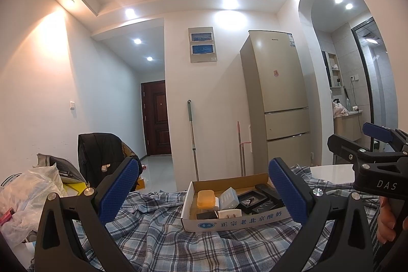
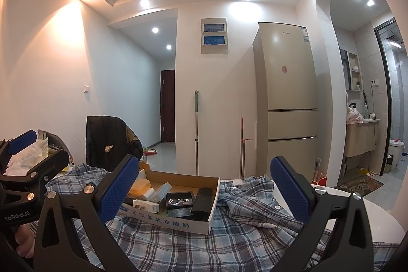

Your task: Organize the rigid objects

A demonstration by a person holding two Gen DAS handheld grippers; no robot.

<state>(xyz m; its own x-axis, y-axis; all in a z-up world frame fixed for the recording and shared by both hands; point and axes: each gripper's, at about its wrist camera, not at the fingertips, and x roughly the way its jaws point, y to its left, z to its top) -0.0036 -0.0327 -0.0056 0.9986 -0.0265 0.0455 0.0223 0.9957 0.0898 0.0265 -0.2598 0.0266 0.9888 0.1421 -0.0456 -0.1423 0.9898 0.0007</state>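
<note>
Cardboard is your target: the shallow box (image 1: pixel 230 219) sits on the plaid cloth (image 1: pixel 158 233), holding an orange case (image 1: pixel 205 198), white plugs (image 1: pixel 229 213) and black cases (image 1: pixel 251 198). Your left gripper (image 1: pixel 204 191) and right gripper (image 2: pixel 205 191) both hover short of it, fingers spread wide, holding nothing. You seem between steps, with no grasp begun. Next, pick one item, lower a gripper over it, and close squarely.

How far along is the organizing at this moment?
Looks nearly done, or not yet started: the orange case, white charger and black boxes all sit inside the cardboard box on the plaid cloth. Left gripper and right gripper are open and empty. No loose items show on the cloth.
</note>
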